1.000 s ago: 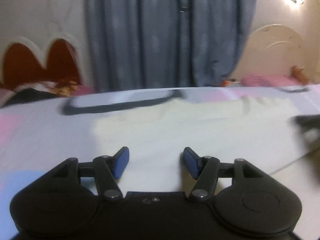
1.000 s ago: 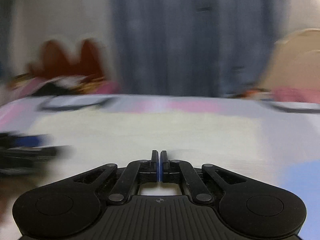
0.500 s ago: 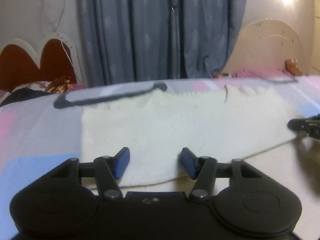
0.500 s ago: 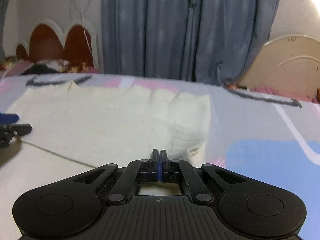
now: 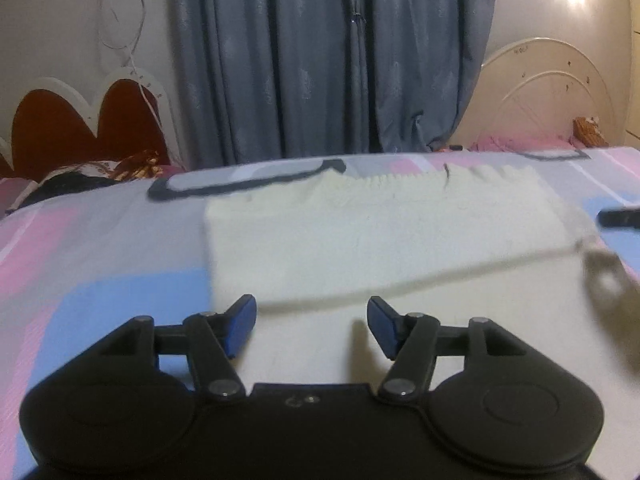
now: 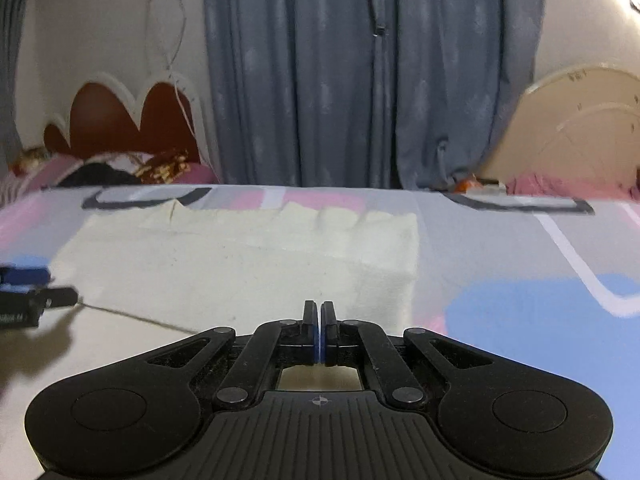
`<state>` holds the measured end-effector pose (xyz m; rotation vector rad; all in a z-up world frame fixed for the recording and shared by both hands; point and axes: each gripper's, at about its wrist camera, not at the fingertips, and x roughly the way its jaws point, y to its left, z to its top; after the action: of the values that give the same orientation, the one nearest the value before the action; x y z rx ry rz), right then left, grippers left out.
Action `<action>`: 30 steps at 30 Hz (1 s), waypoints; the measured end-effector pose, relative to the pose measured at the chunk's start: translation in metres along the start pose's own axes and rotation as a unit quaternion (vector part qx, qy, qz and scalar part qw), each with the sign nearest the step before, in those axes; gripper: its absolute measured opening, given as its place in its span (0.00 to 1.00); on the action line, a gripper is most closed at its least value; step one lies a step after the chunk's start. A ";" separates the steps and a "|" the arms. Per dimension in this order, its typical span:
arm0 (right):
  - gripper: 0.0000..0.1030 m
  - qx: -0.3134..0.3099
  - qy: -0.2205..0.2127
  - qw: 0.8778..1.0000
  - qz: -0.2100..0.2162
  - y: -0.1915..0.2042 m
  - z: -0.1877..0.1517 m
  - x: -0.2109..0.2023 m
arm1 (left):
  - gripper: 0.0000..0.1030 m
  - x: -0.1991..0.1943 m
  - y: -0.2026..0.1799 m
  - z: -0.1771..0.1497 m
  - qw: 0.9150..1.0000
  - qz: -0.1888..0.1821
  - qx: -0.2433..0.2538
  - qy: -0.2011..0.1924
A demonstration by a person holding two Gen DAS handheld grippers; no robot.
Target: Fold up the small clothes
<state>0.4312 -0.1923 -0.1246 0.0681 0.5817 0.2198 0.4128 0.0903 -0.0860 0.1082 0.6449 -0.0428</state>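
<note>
Left wrist view: the left gripper (image 5: 311, 322) is being held with its blue pads (image 5: 240, 322) well apart, and the jaws have just been opening a little further. Nothing is being pinched between them; the near edge of a folded layer of the cream garment (image 5: 380, 236) is seen just beyond the fingertips, with more cream cloth lying beneath the gripper. The garment is being shown spread flat on the bed sheet (image 5: 92, 256), which is patterned in pink, blue and grey. Its far edge is lying wavy near a dark outlined shape printed on the sheet. At the right edge, a dark blurred part of the right gripper (image 5: 618, 218) is being seen over the garment's right side. A grey curtain (image 5: 320, 60), a red scalloped headboard (image 5: 80, 128) and a cream arched headboard (image 5: 552, 96) are standing behind the bed.

Right wrist view: the right gripper (image 6: 319, 330) is being held with its fingers pressed together; whether cloth is caught between them cannot be told. The garment (image 6: 240, 256) is lying ahead and to the left, its right edge ending just beyond the fingertips, with the sheet (image 6: 520, 280) showing bare to the right. The left gripper (image 6: 28, 292) is being seen at the left edge, over the garment's left side.
</note>
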 end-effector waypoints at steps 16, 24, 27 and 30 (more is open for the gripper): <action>0.30 0.142 0.052 0.989 -0.003 -0.055 -0.082 -0.190 | 0.49 -0.124 0.056 -0.099 0.987 -0.067 -0.114 0.090; 0.30 0.199 0.096 0.974 0.052 -0.051 -0.126 -0.222 | 0.49 -0.163 0.052 -0.139 0.960 -0.129 -0.218 0.116; 0.30 0.213 0.099 0.970 0.066 -0.051 -0.143 -0.239 | 0.49 -0.176 0.043 -0.151 0.952 -0.149 -0.239 0.122; 0.30 0.237 0.107 0.962 0.087 -0.053 -0.158 -0.257 | 0.49 -0.186 0.037 -0.161 0.945 -0.164 -0.254 0.125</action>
<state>0.1447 -0.3015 -0.1252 0.5672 0.8366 0.2575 0.1709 0.1466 -0.0985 -0.5027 0.9052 -0.1840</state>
